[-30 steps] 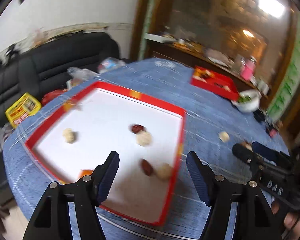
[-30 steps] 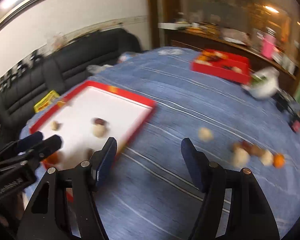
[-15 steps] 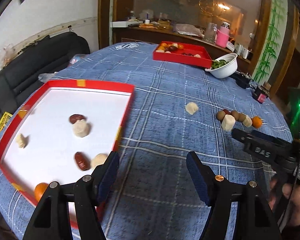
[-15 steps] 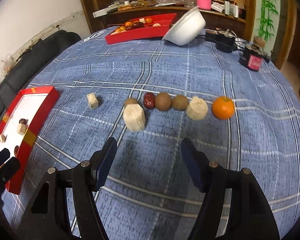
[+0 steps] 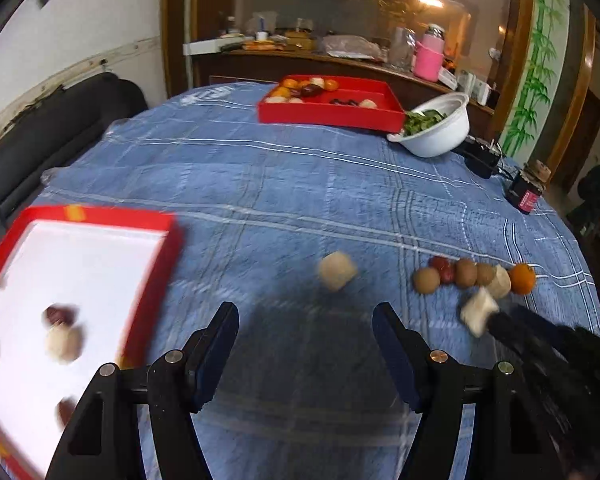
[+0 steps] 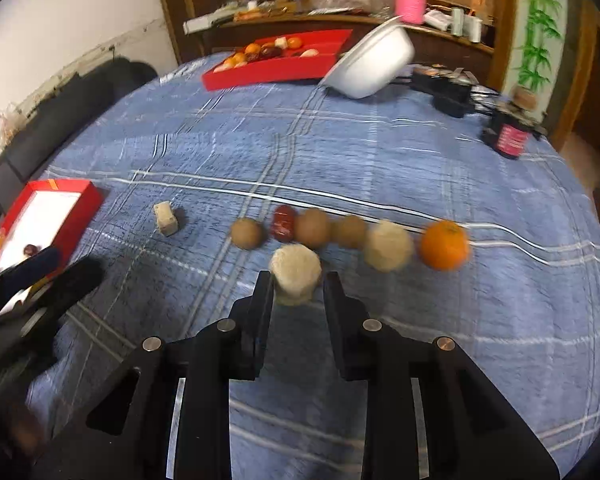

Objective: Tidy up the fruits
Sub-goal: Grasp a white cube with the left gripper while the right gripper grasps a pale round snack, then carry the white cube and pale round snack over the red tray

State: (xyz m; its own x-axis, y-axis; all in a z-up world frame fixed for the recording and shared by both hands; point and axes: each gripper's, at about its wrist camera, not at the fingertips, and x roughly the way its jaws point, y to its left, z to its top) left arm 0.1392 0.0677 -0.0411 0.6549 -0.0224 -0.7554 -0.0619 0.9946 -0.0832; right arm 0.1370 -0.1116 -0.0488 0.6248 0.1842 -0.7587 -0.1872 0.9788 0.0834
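A row of fruit lies on the blue checked cloth: brown round fruits (image 6: 247, 233), a red date (image 6: 283, 223), a pale chunk (image 6: 388, 245) and an orange (image 6: 445, 245). My right gripper (image 6: 297, 285) has its fingers closed against a pale cylindrical piece (image 6: 296, 274) just in front of the row. A small pale cube (image 6: 165, 219) lies apart to the left. My left gripper (image 5: 305, 322) is open and empty, above the cloth short of that cube (image 5: 337, 270). The red tray with white floor (image 5: 76, 280) holds several fruits at the left.
A second red tray (image 5: 332, 110) of fruit sits at the table's far side beside a white bowl (image 5: 440, 128) of greens. A dark jar (image 5: 525, 194) and black device (image 5: 480, 158) stand at the far right. A black sofa (image 5: 40, 136) is left of the table.
Both grippers have swung right, away from the near red tray. The right gripper moved in on the fruit row and closed from wide open onto the pale cylindrical piece.
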